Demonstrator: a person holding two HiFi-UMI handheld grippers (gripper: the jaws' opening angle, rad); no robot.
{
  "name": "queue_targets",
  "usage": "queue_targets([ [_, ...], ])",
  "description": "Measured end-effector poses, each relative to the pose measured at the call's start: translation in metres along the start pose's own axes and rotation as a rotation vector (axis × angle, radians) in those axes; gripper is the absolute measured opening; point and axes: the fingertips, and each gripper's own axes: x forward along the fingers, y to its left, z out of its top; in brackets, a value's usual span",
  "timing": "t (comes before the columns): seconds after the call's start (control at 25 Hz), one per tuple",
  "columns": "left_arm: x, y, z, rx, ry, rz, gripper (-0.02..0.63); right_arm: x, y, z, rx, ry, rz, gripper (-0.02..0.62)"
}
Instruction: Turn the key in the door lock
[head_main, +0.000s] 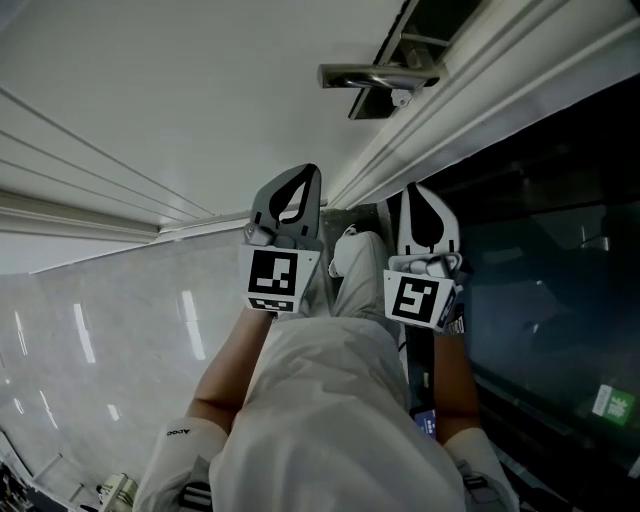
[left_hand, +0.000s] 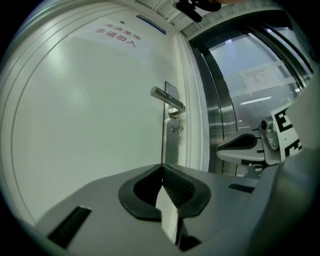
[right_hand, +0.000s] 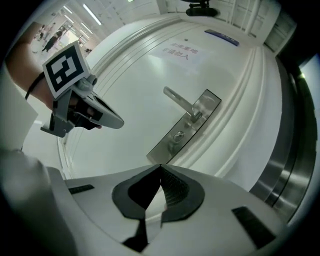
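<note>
We see the key (left_hand: 176, 130) in the white door (left_hand: 90, 125), at six o'clock under the handle (left_hand: 167, 99) (a steel lever), well apart from our left gripper (left_hand: 161, 167) and right gripper (right_hand: 160, 166), both clenched tight and empty.

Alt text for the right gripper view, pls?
The grey right gripper, jaws shut on nothing, points at a white panelled door with a silver lever handle on a brushed metal plate and a lock cylinder below the lever. The left gripper, with its black-and-white marker cube, shows at upper left.
</note>
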Motion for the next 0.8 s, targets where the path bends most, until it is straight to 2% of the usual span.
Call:
queue_targets([
  [0.16,0.003,0.007,0.006,-0.004,-0.019,0.04,0.008,0.018,-0.02,0.02,-0.113,-0.04,-0.028,0.005],
  [0.52,0.017,0.015,0.015,0.016,-0.012,0.054,0.008,0.054,-0.044,0.055,-0.348,-0.064,-0.035,0.008],
  [0.68,0.021,0.015,0.021,0.032,-0.02,0.051,0.008,0.063,-0.043,0.062,-0.458,-0.062,-0.035,0.088],
  [0.8,0.022,0.012,0.021,0.035,-0.015,0.044,0.009,0.069,-0.044,0.066,-0.543,-0.074,-0.058,0.097],
])
